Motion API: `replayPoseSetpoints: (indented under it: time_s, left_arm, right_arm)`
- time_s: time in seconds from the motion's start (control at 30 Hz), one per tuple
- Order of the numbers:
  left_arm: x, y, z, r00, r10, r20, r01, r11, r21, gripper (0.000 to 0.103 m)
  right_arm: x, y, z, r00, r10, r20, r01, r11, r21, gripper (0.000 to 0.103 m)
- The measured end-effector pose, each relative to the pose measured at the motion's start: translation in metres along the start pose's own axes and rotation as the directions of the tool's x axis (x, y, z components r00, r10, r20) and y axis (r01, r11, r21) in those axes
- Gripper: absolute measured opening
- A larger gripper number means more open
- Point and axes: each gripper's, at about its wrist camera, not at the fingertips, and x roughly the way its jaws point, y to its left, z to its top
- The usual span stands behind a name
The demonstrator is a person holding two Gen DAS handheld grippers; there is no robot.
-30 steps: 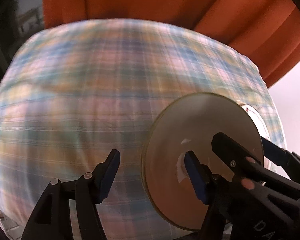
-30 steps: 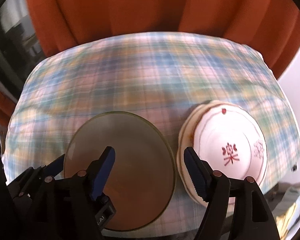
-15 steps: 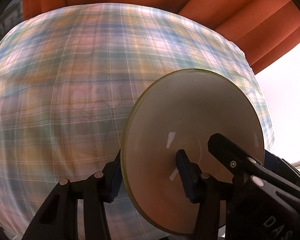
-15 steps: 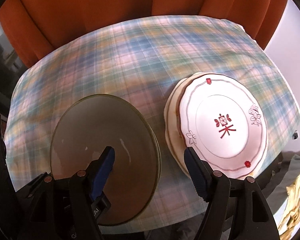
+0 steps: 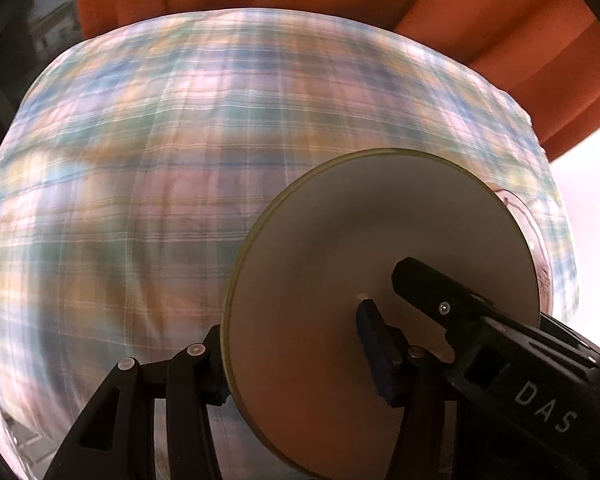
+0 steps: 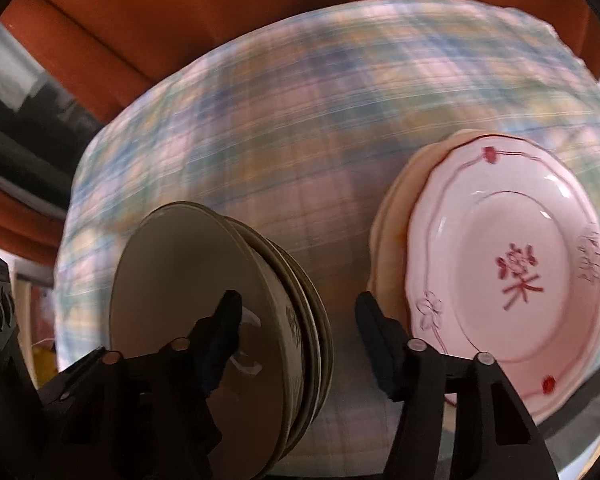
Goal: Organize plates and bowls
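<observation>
— Which step is in hand now?

— I carry the olive plate (image 5: 340, 280). My left gripper (image 5: 292, 352) is closed on its rim, one finger behind the plate and one on its face. It is tilted, lifted above the plaid tablecloth (image 5: 140, 200).

— And the other tongs?

— The right gripper (image 6: 298, 316) stands wide and holds nothing. It hovers between the olive plate and the stack of pink plates (image 6: 508, 276), which lies on the cloth at the right.

— What does the next move call for?

— I judge the olive plate must be made level and set down softly. Whether it belongs on the pink stack, I cannot tell.
</observation>
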Motion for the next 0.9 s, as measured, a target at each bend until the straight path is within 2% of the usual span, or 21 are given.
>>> replayPoseSetpoints:
  time_s: [0.13, 0.33, 0.47, 0.6, 0.73, 0.9]
  left_arm:
    - [-0.002, -0.004, -0.003, 0.998, 0.058, 0.01, -0.058, 0.998, -0.028, 0.058]
    - [-0.002, -0.007, -0.002, 0.996, 0.088, 0.008, -0.088, 0.994, -0.058, 0.059]
    - [-0.002, -0.008, 0.001, 0.996, 0.085, 0.019, -0.084, 0.996, -0.035, 0.058]
    - [-0.002, -0.006, 0.001, 0.998, 0.058, 0.017, -0.058, 0.998, 0.012, 0.053]
    - [-0.004, 0.002, 0.001, 1.0, 0.02, -0.006, -0.019, 0.999, 0.032, 0.048]
    - [-0.009, 0.012, -0.002, 0.999, -0.018, -0.042, 0.022, 0.997, 0.078, 0.046]
  right_arm:
    - [0.004, -0.002, 0.004, 0.997, 0.079, -0.027, -0.079, 0.996, -0.026, 0.042]
    - [0.01, -0.006, 0.009, 0.988, 0.143, -0.061, -0.146, 0.988, -0.041, 0.04]
    - [0.014, -0.009, 0.01, 0.985, 0.155, -0.076, -0.158, 0.987, -0.033, 0.039]
    - [0.012, -0.005, 0.007, 0.991, 0.124, -0.058, -0.127, 0.991, -0.039, 0.039]
    - [0.006, 0.008, 0.002, 0.999, 0.023, -0.027, -0.025, 0.997, -0.074, 0.04]
    - [0.002, 0.015, -0.008, 0.999, -0.018, -0.036, 0.018, 1.0, -0.011, 0.04]
